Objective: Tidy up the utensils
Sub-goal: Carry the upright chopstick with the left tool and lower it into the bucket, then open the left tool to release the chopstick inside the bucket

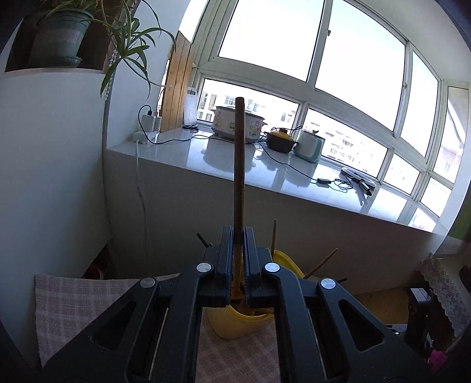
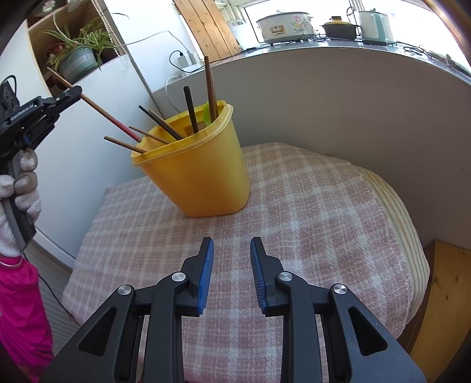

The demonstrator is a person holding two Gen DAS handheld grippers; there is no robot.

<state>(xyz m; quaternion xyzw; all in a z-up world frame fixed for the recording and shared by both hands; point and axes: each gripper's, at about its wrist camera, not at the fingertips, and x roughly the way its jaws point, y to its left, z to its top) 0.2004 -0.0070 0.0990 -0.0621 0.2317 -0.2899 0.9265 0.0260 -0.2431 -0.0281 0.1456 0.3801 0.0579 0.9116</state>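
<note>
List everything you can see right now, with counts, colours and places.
bin: one, yellow, on the cloth
held chopstick: one, brown and red, in the left tongs, low end at the bin rim
sticks in bin: about six, brown and black, leaning in the bin
cloth: one, pink check, under the bin
cooker: one, white floral, on the sill
pot: one, brown with yellow lid, on the sill
plant: one, green, on the shelf
left tongs: shut on the chopstick
right tongs: open, empty, above the cloth
</note>
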